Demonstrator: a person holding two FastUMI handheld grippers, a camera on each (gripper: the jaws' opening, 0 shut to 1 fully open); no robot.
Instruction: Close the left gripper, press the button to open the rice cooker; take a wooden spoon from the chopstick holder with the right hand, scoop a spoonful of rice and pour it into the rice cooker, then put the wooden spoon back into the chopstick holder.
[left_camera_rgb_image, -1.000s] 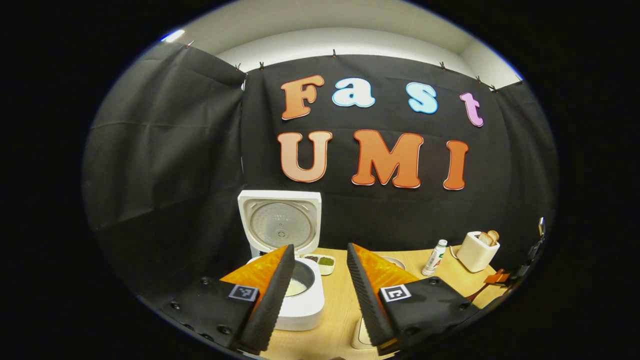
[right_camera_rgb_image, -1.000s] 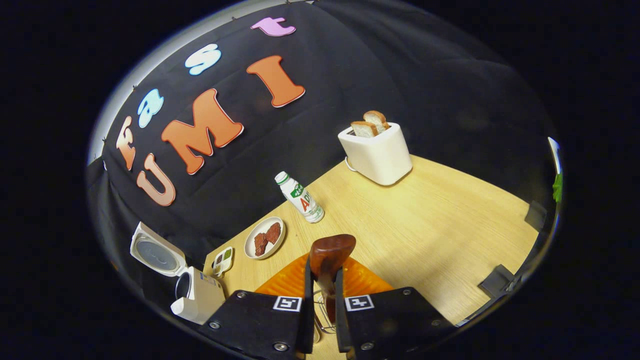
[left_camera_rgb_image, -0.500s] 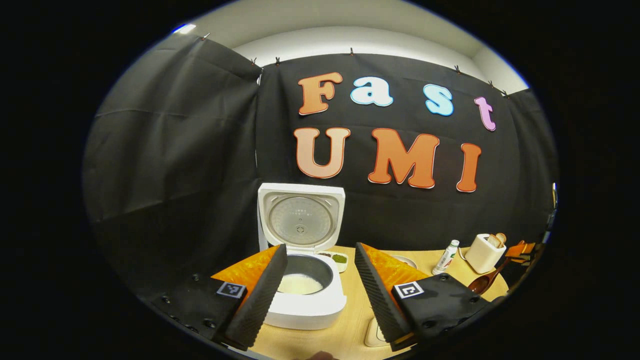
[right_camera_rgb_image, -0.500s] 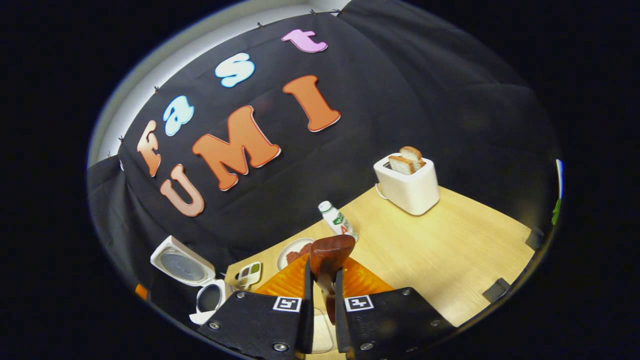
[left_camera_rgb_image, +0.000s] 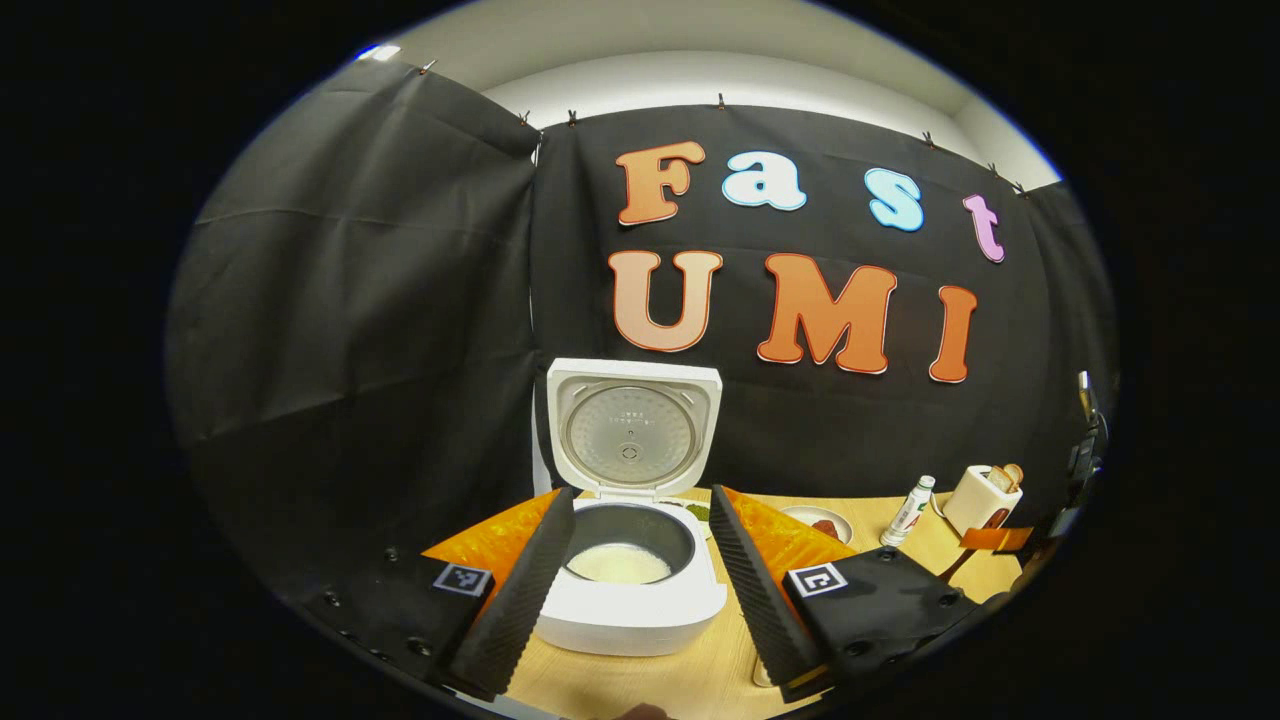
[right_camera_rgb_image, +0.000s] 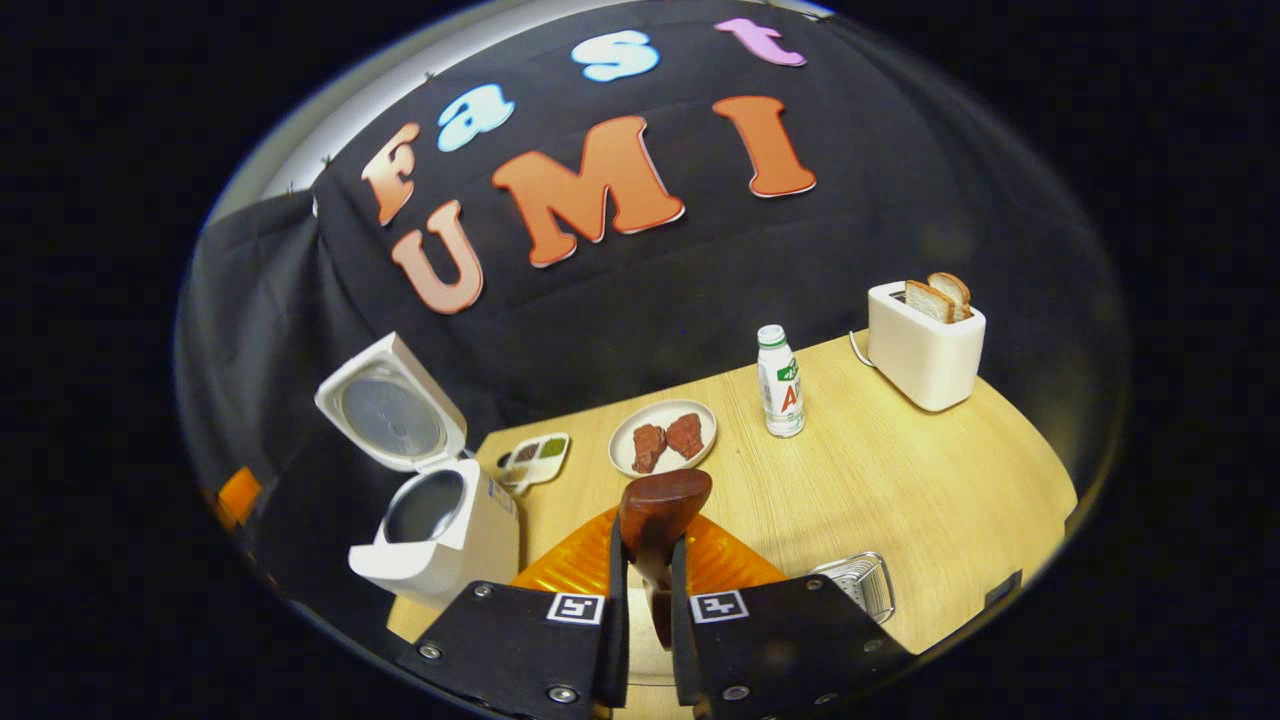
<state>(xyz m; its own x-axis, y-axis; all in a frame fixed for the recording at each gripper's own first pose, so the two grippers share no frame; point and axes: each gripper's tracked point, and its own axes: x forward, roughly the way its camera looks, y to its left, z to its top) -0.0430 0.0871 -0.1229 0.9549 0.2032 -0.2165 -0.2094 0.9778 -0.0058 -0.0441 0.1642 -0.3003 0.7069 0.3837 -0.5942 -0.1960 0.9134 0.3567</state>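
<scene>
So the biggest thing was the wooden table (right_camera_rgb_image: 900, 490), light in colour, with the black cloth wall behind it. Next came the rice cooker (left_camera_rgb_image: 630, 600), white, standing at the table's left end in the right gripper view, with its lid (left_camera_rgb_image: 630, 430) tipped up and back. Its pot was open, and in the left gripper view some white rice (left_camera_rgb_image: 618, 565) lay at the bottom of it. The left gripper (left_camera_rgb_image: 640, 580) was held just in front of the cooker with its two fingers spread wide apart and nothing between them; the cooker showed in the gap. The right gripper (right_camera_rgb_image: 648, 610) had its two fingers pressed close on the handle of the wooden spoon (right_camera_rgb_image: 662, 505), and the dark brown bowl of the spoon stuck up above the fingertips, over the table. A white toaster (right_camera_rgb_image: 925, 350) stood at the far right of the table with two slices of bread (right_camera_rgb_image: 938, 297) poking out of the top. A small white bottle (right_camera_rgb_image: 780, 385) with a green cap stood upright between the toaster and a round white plate (right_camera_rgb_image: 662, 438) that held two brown pieces of food. A little tray (right_camera_rgb_image: 535, 458) with small cups of sauce lay between the plate and the cooker. Near the right gripper, a wire holder (right_camera_rgb_image: 858, 582) sat on the table.
</scene>
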